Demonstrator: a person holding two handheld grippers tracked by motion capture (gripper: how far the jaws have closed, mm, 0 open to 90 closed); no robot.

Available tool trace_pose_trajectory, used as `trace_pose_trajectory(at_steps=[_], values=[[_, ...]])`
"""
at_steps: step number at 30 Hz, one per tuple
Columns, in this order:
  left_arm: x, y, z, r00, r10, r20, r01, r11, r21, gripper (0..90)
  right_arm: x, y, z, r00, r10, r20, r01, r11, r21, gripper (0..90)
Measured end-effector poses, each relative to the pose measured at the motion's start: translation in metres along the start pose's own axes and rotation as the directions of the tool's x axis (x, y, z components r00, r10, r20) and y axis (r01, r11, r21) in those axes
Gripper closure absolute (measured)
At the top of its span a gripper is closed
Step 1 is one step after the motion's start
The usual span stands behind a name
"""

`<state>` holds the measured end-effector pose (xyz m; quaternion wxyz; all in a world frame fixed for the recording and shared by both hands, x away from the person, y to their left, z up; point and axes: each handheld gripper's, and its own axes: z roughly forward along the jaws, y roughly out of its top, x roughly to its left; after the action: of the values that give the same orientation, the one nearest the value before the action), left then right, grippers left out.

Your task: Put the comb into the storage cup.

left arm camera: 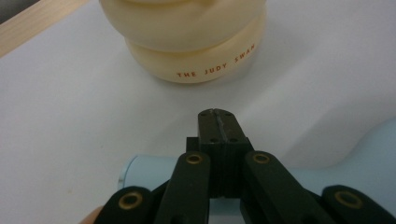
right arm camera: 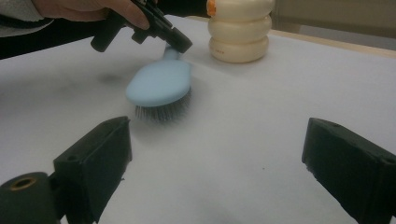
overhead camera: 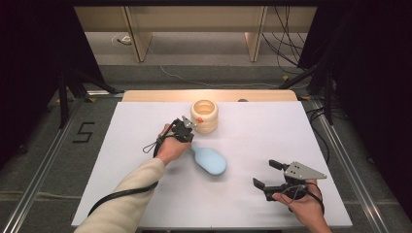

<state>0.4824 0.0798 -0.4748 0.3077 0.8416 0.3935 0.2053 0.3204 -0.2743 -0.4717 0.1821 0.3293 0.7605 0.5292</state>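
A light blue hairbrush [overhead camera: 211, 160] lies bristles down on the white table [overhead camera: 252, 141], its handle pointing toward a cream ribbed container [overhead camera: 204, 116]. My left gripper [overhead camera: 188, 124] hovers over the brush handle [left arm camera: 140, 169], just in front of the container [left arm camera: 187, 42]. Its jaws are shut with nothing between them [left arm camera: 218, 115]. In the right gripper view the left gripper's tip [right arm camera: 181, 45] sits at the handle end of the brush [right arm camera: 161, 81]. My right gripper [overhead camera: 266, 174] rests at the front right, open and empty [right arm camera: 217, 140].
A small orange piece [overhead camera: 199, 119] sits on the side of the container [right arm camera: 239, 30]. A wooden strip [overhead camera: 155, 95] runs along the table's far edge. Beyond it are a grey floor, cables and wooden furniture legs. Black frame posts flank the table.
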Motion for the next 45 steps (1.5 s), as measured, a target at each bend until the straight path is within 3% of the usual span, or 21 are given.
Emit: trace_pose_trajectory(at_steps=[12, 23, 35, 45], values=[[-0.003, 0.006, 0.0, 0.9992, 0.035, -0.017, -0.034, 0.9981, 0.052, 89.8, 0.0, 0.0, 0.0, 1.0, 0.008, -0.001, -0.008, 1.0, 0.0, 10.8], [-0.001, 0.008, -0.003, 0.9991, 0.042, 0.003, -0.042, 0.9936, 0.105, 89.7, 0.0, 0.0, 0.0, 0.9999, 0.011, -0.003, -0.011, 1.0, -0.001, 10.9], [0.002, -0.001, -0.013, 0.9989, 0.037, 0.026, -0.041, 0.9864, 0.159, 89.8, -0.001, 0.0, 0.0, 0.9999, 0.013, 0.001, -0.013, 1.0, -0.001, 11.2], [-0.003, -0.018, -0.03, 0.9977, 0.028, 0.062, -0.04, 0.9795, 0.198, 89.8, -0.001, 0.0, 0.0, 0.9999, 0.016, 0.001, -0.016, 1.0, -0.005, 11.4]])
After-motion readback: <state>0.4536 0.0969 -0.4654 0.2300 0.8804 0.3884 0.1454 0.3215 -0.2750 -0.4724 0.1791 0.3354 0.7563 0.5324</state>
